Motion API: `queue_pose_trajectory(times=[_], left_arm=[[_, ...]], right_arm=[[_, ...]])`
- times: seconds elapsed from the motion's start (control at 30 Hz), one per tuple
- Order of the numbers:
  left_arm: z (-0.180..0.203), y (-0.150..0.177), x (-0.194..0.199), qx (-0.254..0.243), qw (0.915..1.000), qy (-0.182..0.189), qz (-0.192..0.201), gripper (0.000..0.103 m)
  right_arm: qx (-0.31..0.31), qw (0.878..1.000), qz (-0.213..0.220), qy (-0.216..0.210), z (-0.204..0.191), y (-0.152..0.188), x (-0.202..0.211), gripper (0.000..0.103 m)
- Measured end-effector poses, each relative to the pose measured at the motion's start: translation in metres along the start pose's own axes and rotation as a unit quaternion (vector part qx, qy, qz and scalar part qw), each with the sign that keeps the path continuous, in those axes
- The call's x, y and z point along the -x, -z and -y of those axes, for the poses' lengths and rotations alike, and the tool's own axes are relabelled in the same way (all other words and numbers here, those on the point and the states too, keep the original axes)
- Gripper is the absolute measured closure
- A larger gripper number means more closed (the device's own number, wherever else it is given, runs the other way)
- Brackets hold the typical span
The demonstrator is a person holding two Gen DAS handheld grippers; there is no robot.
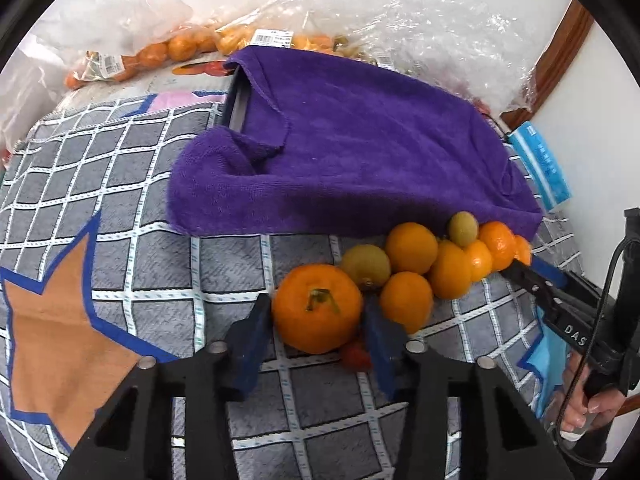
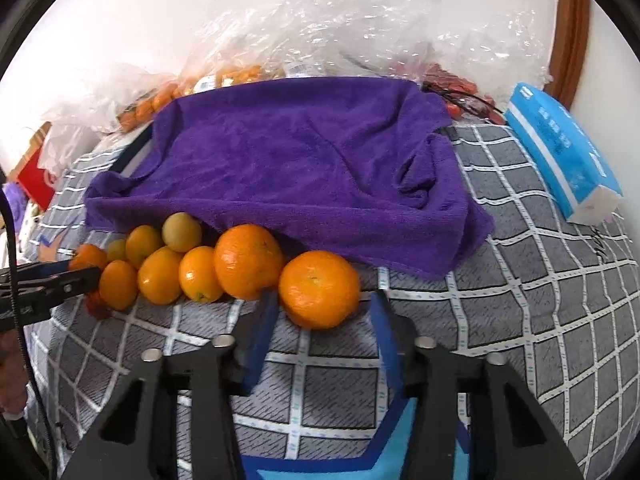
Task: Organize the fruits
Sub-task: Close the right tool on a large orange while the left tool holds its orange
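A row of oranges and small yellow-green fruits (image 1: 412, 248) (image 2: 160, 270) lies on the checked cloth along the purple towel's front edge. At the row's left end, my left gripper (image 1: 316, 314) (image 2: 82, 270) is shut on a stemmed tangerine (image 1: 318, 308), both blue pads against its sides. At the other end, an orange (image 2: 320, 288) sits between the fingertips of my right gripper (image 2: 322, 304) (image 1: 534, 268). The left pad touches it and a sliver of gap shows at the right pad. A small red fruit (image 1: 356, 354) (image 2: 98, 306) lies beside the left gripper.
The purple towel (image 1: 360, 148) (image 2: 304, 168) drapes over a dark tray (image 1: 236, 108). Clear plastic bags of oranges (image 1: 152, 56) (image 2: 240, 76) and red fruit (image 2: 452, 80) are piled behind it. A blue tissue pack (image 2: 560, 152) (image 1: 540, 164) lies at the right. A hand (image 1: 584, 412) holds the right gripper.
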State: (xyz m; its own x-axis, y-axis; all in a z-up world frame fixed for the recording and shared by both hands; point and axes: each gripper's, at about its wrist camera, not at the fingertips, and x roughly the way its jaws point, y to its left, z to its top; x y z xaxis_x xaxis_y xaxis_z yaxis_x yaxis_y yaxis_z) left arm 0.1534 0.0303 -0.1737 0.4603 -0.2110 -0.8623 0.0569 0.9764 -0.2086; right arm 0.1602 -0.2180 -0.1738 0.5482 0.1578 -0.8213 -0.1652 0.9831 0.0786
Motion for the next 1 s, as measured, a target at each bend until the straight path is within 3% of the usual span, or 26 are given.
queue_pose_trajectory(times=[0.47,0.67,1.0], left_arm=[[0.003,-0.002,0.026,-0.003,0.9996,-0.005,0.027,0.061],[0.001,0.001,0.034,0.0,0.9995,-0.005,0.03,0.061],[0.002,-0.004,0.031,0.002,0.9996,-0.006,0.026,0.061]], right_arm=[[-0.019,1.0,0.015,0.019,0.007,0.004,0.03,0.063],[-0.012,1.0,-0.003,0.019,0.003,0.007,0.026,0.063],[-0.014,0.999,-0.031,0.028,0.009,0.009,0.005,0.055]])
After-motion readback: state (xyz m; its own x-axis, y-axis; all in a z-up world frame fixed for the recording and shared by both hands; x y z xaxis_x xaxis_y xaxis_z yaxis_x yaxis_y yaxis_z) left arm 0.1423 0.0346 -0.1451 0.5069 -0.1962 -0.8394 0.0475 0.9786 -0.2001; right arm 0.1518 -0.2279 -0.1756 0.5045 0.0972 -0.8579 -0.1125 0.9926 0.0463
